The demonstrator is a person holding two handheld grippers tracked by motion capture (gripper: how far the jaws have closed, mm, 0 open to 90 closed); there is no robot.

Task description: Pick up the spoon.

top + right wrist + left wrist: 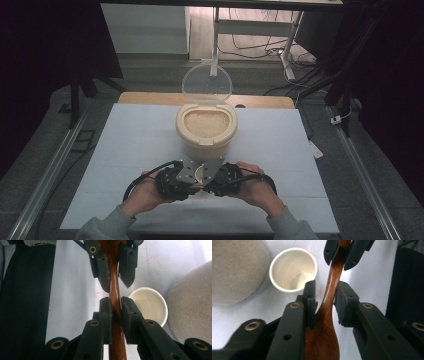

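A brown wooden spoon (325,322) lies level between my two grippers, which face each other low over the table's front middle. My left gripper (325,287) is shut on the spoon's neck just above the bowl. My right gripper (115,300) is shut on the handle (115,290). In the high view the left gripper (192,186) and right gripper (210,187) nearly touch tip to tip. A small empty cream cup (293,268) stands on the table just beyond them, also in the right gripper view as the cup (150,305).
A beige tub of rice (206,125) stands behind the cup with its clear lid (206,82) swung up. A pale sheet (125,150) covers the table. Dark floor and metal rails flank both sides.
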